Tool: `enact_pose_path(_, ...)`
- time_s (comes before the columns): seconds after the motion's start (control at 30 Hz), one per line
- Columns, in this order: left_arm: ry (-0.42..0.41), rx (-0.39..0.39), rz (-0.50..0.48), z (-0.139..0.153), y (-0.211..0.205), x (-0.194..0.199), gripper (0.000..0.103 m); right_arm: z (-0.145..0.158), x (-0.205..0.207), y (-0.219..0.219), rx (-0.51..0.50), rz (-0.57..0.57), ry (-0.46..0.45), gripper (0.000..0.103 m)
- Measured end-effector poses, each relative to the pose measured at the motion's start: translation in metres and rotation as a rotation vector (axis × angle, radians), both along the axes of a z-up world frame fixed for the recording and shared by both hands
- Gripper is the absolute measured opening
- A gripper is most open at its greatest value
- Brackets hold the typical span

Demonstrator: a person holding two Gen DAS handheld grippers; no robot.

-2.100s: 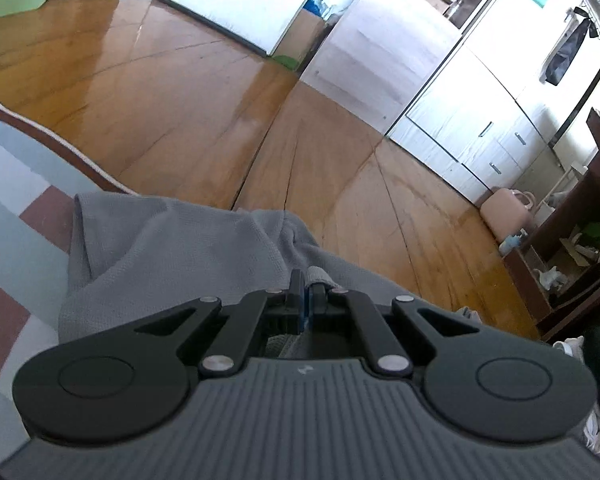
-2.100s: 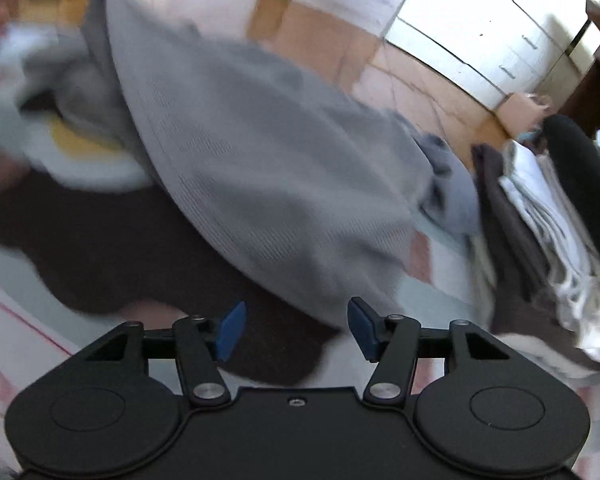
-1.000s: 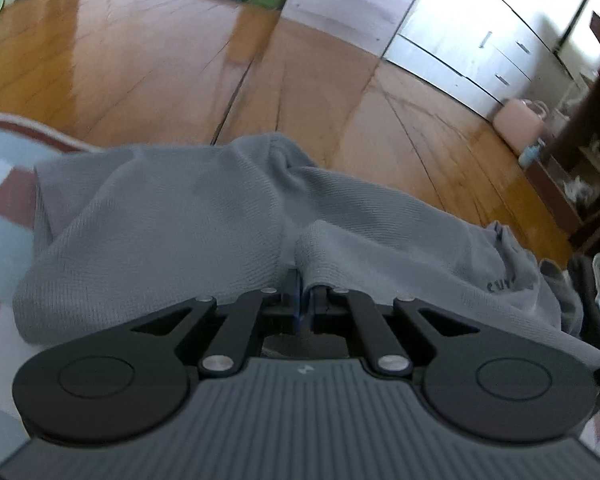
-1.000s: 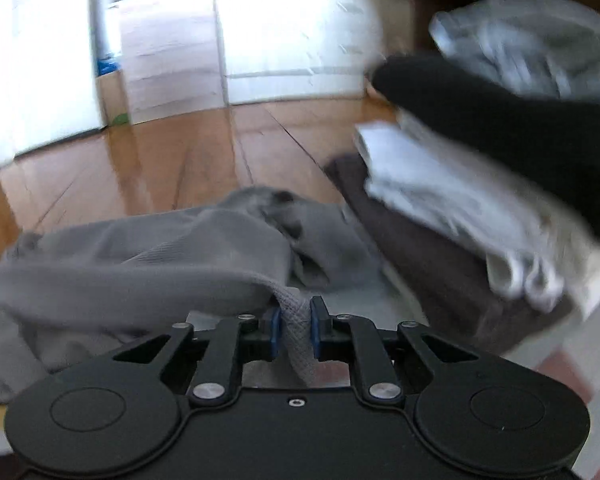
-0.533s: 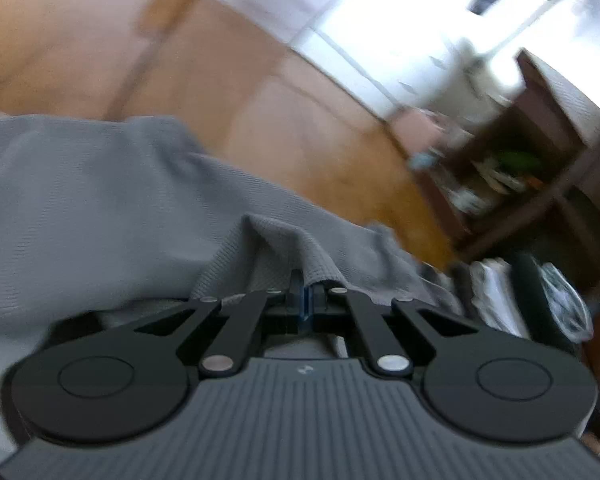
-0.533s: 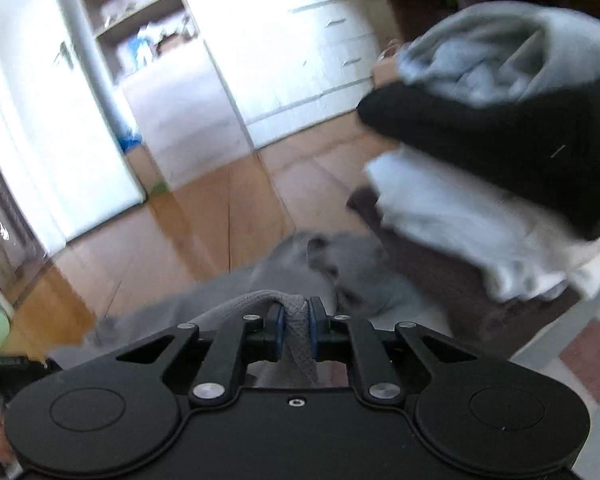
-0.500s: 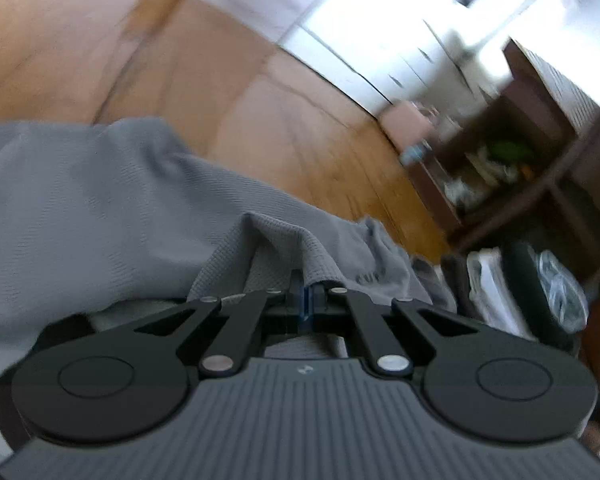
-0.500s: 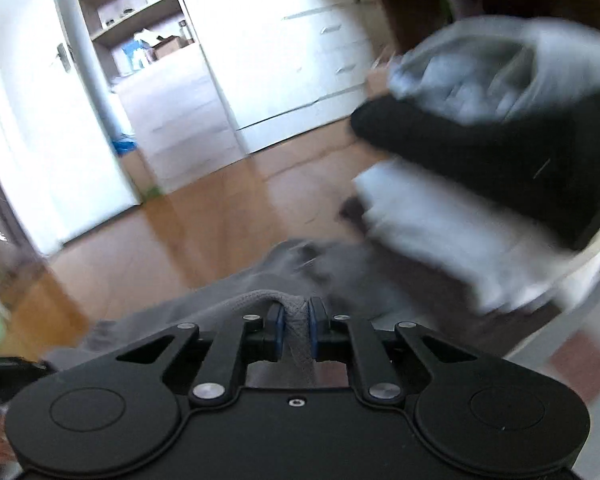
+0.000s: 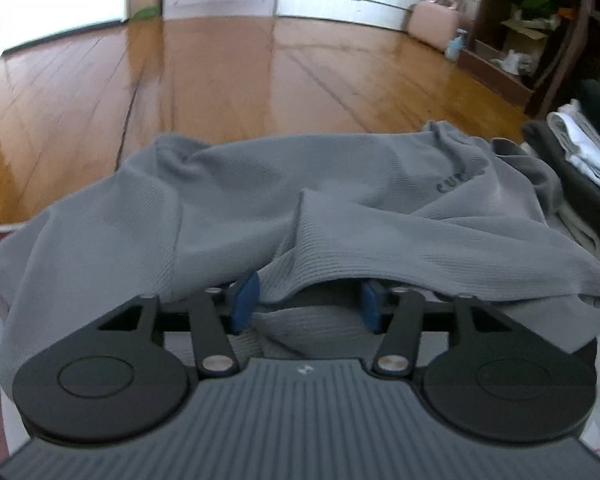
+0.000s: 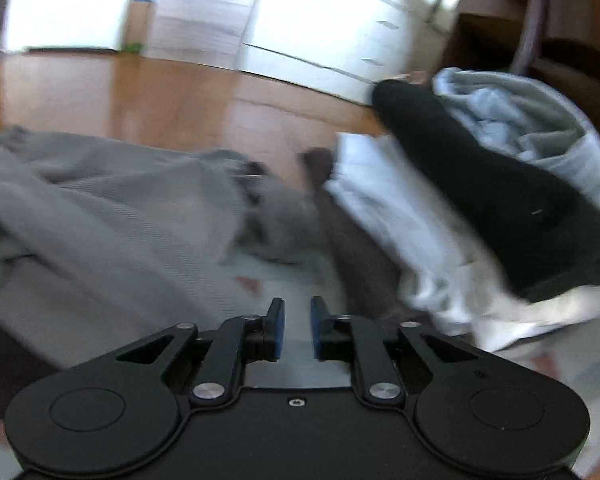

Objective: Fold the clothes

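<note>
A crumpled grey garment (image 9: 300, 200) lies on a rug at the edge of the wooden floor (image 9: 220, 80), draped over the wide-open, empty left gripper (image 9: 306, 306). Beside the garment sits a stack of folded clothes (image 10: 440, 220); the right gripper (image 10: 297, 330), slightly parted, holds nothing.

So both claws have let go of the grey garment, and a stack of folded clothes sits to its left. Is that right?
Not quite: the stack of folded clothes sits to the right of the grey garment, as the right wrist view shows. The rest holds: the left claw and the right claw are both open, gripping nothing.
</note>
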State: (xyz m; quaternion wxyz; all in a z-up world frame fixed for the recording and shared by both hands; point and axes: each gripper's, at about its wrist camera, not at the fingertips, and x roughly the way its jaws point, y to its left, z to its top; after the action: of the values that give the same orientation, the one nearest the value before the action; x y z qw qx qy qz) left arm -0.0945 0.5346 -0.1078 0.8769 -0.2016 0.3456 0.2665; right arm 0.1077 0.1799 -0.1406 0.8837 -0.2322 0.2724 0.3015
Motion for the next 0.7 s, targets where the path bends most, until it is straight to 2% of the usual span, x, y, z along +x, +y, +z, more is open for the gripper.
enact_pose_path(0.03, -0.007, -0.024, 0.007, -0.001, 0.001, -0.002, 0.046, 0.000, -0.004, -0.003, 0.015, 0.037, 0.032, 0.045)
enact_pose_path(0.07, -0.012, -0.045, 0.019, -0.002, 0.003, -0.004, 0.034, -0.003, -0.008, -0.003, 0.015, 0.066, 0.051, 0.049)
enact_pose_path(0.1, -0.013, -0.060, 0.043, -0.002, 0.007, -0.006, 0.003, -0.007, -0.012, -0.003, 0.010, 0.093, 0.067, 0.053)
enact_pose_path(0.13, -0.019, -0.075, 0.074, -0.003, 0.011, -0.010, 0.001, -0.015, -0.014, 0.000, -0.025, 0.106, 0.065, 0.053)
enact_pose_path(0.2, -0.054, -0.091, 0.175, -0.002, 0.023, -0.022, 0.001, -0.034, -0.016, 0.012, -0.169, 0.093, -0.001, 0.051)
enact_pose_path(0.23, -0.067, -0.077, 0.220, 0.000, 0.028, -0.029, 0.001, -0.044, -0.015, 0.016, -0.253, 0.084, -0.040, 0.050)
enact_pose_path(0.27, -0.079, -0.060, 0.260, 0.003, 0.031, -0.035, 0.001, -0.050, -0.013, 0.017, -0.287, 0.074, -0.056, 0.050)
enact_pose_path(0.4, -0.133, -0.053, 0.268, 0.008, 0.031, -0.042, 0.001, -0.049, 0.002, 0.007, -0.192, 0.035, 0.022, 0.045)
enact_pose_path(0.47, -0.142, -0.051, 0.244, 0.009, 0.028, -0.039, 0.002, -0.046, 0.006, 0.005, -0.147, 0.032, 0.038, 0.036)
enact_pose_path(0.53, -0.156, -0.040, 0.216, 0.011, 0.023, -0.035, 0.002, -0.044, 0.003, 0.008, -0.108, 0.043, 0.032, 0.012)
enact_pose_path(0.6, -0.176, -0.080, 0.219, 0.008, 0.028, -0.036, 0.002, -0.035, 0.001, 0.007, -0.007, 0.058, 0.050, 0.010)
enact_pose_path(0.67, -0.195, -0.120, 0.223, 0.006, 0.032, -0.037, 0.003, -0.023, 0.007, 0.002, 0.146, 0.057, 0.108, 0.009)
enact_pose_path(0.7, -0.204, -0.140, 0.225, 0.005, 0.035, -0.038, 0.004, -0.020, 0.015, -0.003, 0.202, 0.008, 0.148, 0.009)
